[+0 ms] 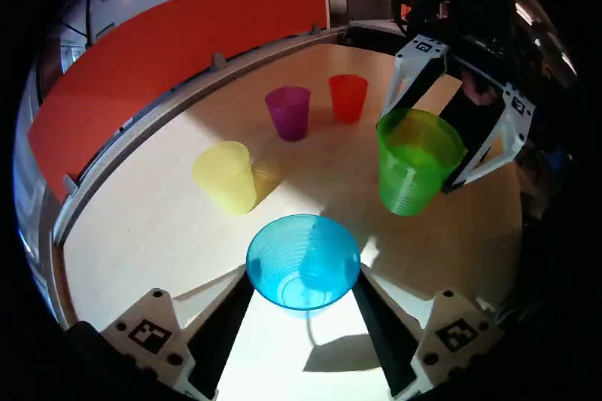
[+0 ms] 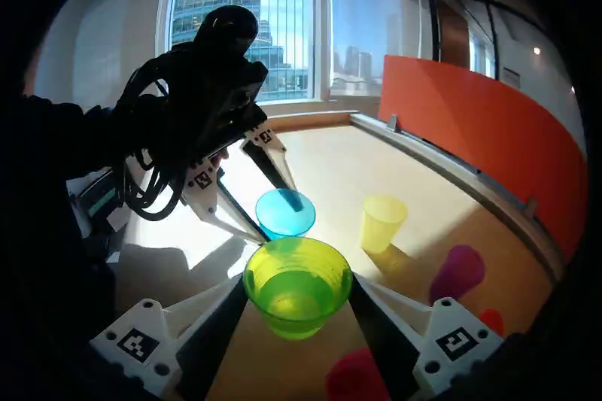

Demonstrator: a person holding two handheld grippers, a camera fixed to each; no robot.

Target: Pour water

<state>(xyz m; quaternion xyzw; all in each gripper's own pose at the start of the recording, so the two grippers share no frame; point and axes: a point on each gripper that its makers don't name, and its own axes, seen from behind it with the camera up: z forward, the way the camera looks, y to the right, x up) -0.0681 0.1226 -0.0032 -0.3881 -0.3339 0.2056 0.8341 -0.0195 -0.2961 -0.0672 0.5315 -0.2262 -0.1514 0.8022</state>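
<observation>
Left gripper (image 1: 302, 282) clamps blue cup (image 1: 301, 250), mouth up, contents unclear. Right gripper (image 2: 297, 284) clamps green cup (image 2: 297, 307), water inside, near the blue one.

Risk: tipping before the rims line up puts water on table (image 1: 150, 243).

Yellow cup (image 1: 224, 175) near; purple cup (image 1: 288, 111) and orange cup (image 1: 348, 96) farther. Open tabletop between; rail (image 1: 143, 126) along far edge.

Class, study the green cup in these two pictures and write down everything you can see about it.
The green cup is see-through plastic, tapering from a wide round rim to a narrower base, with faint stepped rings on its wall. It is upright and seems to hold some clear liquid in its lower part. The right gripper clamps it, one finger pressing each side. It is near the blue cup but apart from it, over the pale table.
</observation>
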